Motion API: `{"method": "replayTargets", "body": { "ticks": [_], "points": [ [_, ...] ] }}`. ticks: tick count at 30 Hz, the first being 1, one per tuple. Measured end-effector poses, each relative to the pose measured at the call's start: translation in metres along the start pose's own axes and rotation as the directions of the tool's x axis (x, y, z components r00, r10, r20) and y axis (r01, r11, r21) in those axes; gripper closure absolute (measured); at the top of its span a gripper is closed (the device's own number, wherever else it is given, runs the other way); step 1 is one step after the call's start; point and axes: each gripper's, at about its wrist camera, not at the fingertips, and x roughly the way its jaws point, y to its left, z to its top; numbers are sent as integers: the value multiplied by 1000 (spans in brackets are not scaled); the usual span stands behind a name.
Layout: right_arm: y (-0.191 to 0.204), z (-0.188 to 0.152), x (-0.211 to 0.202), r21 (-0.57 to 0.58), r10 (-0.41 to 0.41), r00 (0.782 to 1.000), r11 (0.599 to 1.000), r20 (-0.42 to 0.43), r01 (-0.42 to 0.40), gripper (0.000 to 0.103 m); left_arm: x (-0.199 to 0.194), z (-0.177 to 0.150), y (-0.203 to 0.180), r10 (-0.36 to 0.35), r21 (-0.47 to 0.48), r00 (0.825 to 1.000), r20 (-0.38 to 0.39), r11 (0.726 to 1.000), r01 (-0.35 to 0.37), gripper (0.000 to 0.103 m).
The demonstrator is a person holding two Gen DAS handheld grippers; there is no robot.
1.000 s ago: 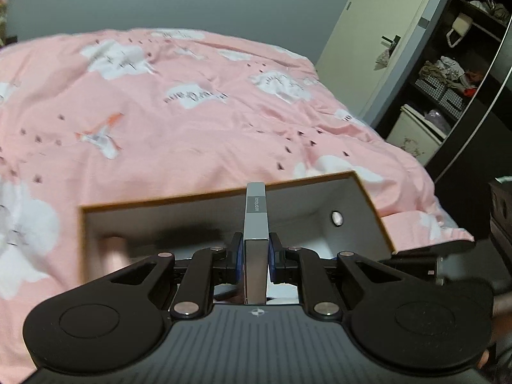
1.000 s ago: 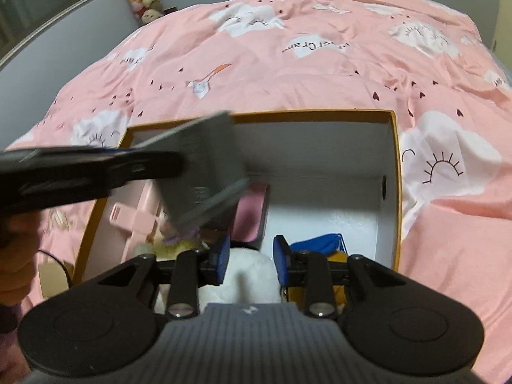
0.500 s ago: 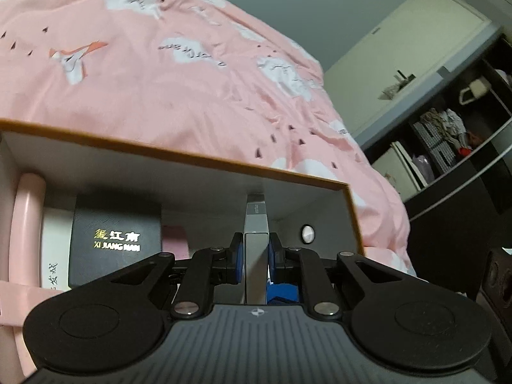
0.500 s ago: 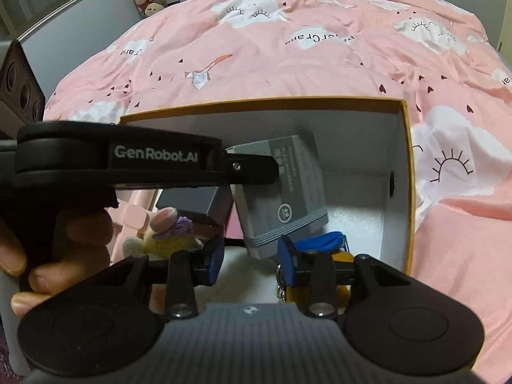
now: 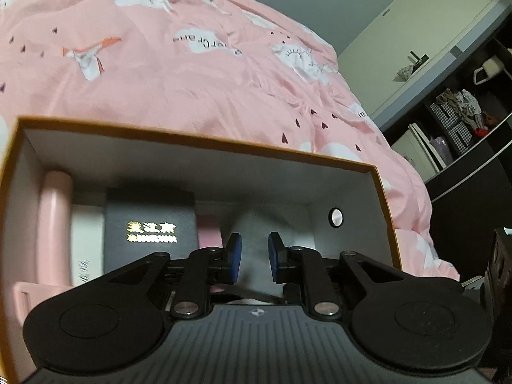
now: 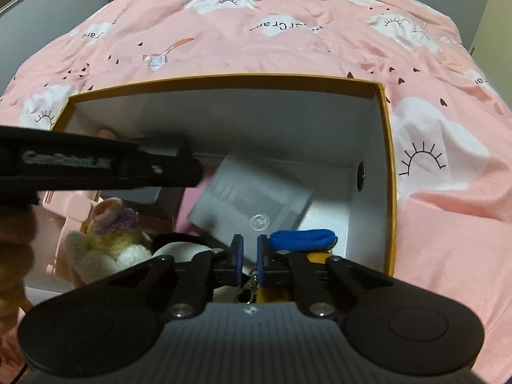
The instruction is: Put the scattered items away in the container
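An open cardboard box with an orange rim sits on the pink bed. A flat grey box lies tilted inside it, loose; in the left wrist view it is a grey blur beyond the fingers. My left gripper is open and empty over the box; its arm crosses the right wrist view. My right gripper hovers at the box's near side, jaws a small gap apart, holding nothing.
Inside the box are a black box with gold lettering, a pink item, a crocheted toy, a blue cloth and a yellow item. The pink duvet surrounds the box. Dark shelves stand to the right.
My left gripper opened and let go of the grey box, which dropped and now lies tilted in the container. The right gripper's jaws closed somewhat.
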Motion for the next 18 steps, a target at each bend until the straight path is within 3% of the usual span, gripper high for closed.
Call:
{"method": "replayTargets", "body": {
  "ticks": [4, 10, 12, 16, 18],
  "points": [
    [-2, 1, -4, 10, 1, 1000, 1000, 4, -1, 92, -3, 1, 0, 10, 13, 1000, -1, 1000, -10, 83],
    [0, 3, -10, -12, 52, 999, 999, -7, -52, 75, -18, -3, -3, 63, 60, 998, 13, 996, -63, 83],
    [4, 6, -9, -36, 49, 999, 998, -12, -49, 69, -28, -5, -5, 85, 94, 996, 27, 992, -87, 83],
    [7, 16, -8, -75, 54, 998, 996, -21, -56, 41, -51, -11, -6, 118, 148, 991, 68, 981, -127, 83],
    [4, 24, -2, -64, 65, 997, 996, -46, -68, 40, -62, -14, -3, 124, 154, 989, 79, 979, -135, 83]
  ]
}}
